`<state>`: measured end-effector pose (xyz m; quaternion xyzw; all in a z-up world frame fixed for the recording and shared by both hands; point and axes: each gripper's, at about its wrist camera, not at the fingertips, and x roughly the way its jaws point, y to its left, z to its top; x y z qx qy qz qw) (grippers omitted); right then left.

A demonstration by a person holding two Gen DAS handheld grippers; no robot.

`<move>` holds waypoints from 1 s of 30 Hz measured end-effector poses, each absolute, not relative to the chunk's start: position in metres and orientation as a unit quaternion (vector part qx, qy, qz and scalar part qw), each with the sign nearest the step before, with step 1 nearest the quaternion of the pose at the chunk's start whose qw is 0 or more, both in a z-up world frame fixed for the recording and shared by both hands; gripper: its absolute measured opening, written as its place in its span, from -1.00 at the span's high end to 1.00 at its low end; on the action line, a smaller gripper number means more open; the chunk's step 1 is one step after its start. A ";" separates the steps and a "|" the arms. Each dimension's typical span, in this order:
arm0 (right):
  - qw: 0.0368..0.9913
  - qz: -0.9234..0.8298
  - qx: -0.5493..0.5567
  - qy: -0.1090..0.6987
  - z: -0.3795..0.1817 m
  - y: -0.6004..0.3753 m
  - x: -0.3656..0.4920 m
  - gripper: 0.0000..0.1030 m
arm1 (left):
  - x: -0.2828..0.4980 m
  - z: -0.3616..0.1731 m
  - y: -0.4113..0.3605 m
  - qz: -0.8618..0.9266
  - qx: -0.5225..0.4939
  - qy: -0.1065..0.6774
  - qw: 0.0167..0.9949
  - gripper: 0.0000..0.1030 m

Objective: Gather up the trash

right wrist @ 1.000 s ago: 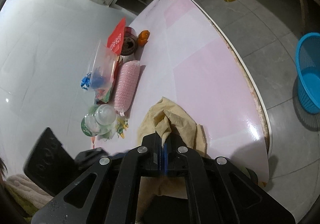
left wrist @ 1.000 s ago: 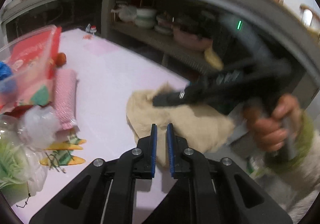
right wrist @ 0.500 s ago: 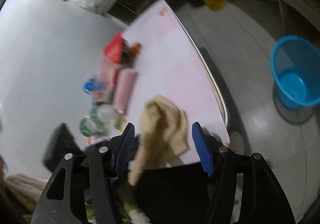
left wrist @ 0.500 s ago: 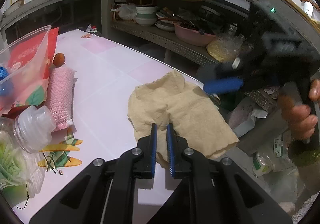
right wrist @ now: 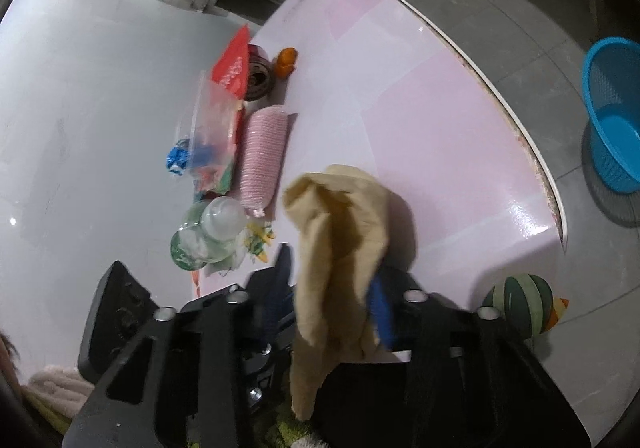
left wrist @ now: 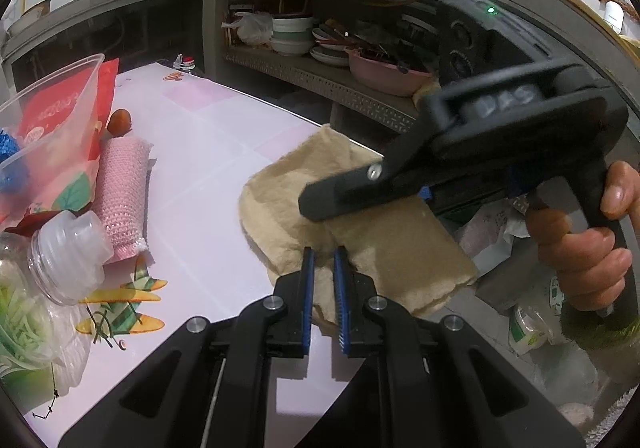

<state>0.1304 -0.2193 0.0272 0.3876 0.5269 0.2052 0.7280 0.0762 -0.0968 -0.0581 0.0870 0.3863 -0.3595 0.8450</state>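
A beige cloth (left wrist: 372, 232) lies on the pink table near its front edge; it also shows in the right wrist view (right wrist: 340, 248), draped between the open fingers. My left gripper (left wrist: 323, 288) is nearly shut, fingers a narrow gap apart at the cloth's near edge, gripping nothing that I can see. My right gripper (right wrist: 332, 300) is open around the cloth; its body (left wrist: 460, 152) hovers over the cloth. Trash lies at the left: a clear bag (left wrist: 44, 136), a pink mesh roll (left wrist: 122, 192), a plastic bottle (left wrist: 64, 252), a wrapper (left wrist: 124, 304).
A blue basket (right wrist: 616, 116) stands on the floor right of the table. A striped ball (right wrist: 520, 304) lies by the table corner. A red packet (right wrist: 232, 68) and orange item (right wrist: 286, 60) sit at the far end. Shelves with bowls (left wrist: 292, 34) are behind.
My right gripper let go of the cloth, opened wide and lifted away, then came back down over the cloth with its fingers open around it. The left gripper stayed put.
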 end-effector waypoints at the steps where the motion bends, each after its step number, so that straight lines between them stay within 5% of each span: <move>1: 0.729 0.200 0.385 0.529 0.026 -0.219 0.130 0.61 | 0.076 -0.058 -0.096 -0.360 0.086 0.387 0.845 0.81; 7: 0.723 0.188 0.408 0.525 0.019 -0.224 0.129 0.90 | 0.075 -0.053 -0.084 -0.359 0.069 0.391 0.844 0.77; 18: 0.752 0.172 0.402 0.493 0.026 -0.225 0.131 0.92 | 0.081 0.014 -0.015 -0.308 0.024 0.357 0.881 0.02; 23: 0.761 0.170 0.382 0.497 0.027 -0.220 0.135 0.92 | 0.118 0.054 0.033 -0.234 0.023 0.339 0.911 -0.09; 30: 0.767 0.170 0.371 0.494 0.025 -0.219 0.136 0.92 | 0.194 0.050 0.059 -0.161 0.019 0.433 0.887 -0.09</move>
